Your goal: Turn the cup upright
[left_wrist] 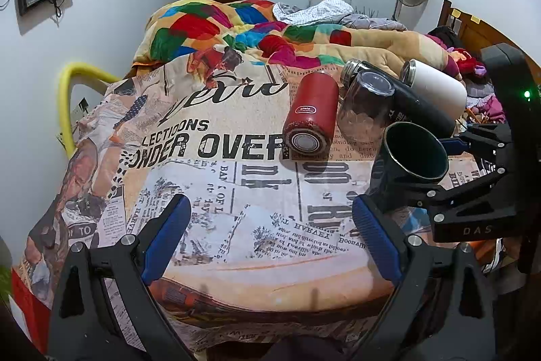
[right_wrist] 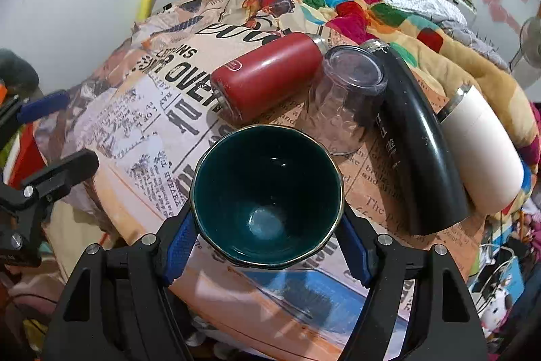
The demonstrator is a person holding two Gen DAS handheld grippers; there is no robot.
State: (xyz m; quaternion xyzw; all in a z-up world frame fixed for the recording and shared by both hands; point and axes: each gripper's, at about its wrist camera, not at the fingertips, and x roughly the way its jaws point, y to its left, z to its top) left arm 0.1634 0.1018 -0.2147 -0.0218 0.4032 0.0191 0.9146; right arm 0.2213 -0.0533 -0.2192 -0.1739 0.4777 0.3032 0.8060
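While clamped between right fingers (right_wrist: 182, 242), cup (right_wrist: 267, 195) mouth-up; left gripper (left_wrist: 270, 232) agape.

both views are evenly and brightly lit by soft indoor light; shadows under the red bottle (left_wrist: 311, 114) are short and faint. fisheye bending curves the walls, and the corners go black. a pale glare spot sits inside the cup (right_wrist: 267, 222); focus is sharp throughout

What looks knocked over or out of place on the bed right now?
Three bottles lie on their sides: the red bottle, the black bottle and the white bottle. The clear glass stands mouth-down between red and black. The right gripper holds the green cup, mouth toward the camera.
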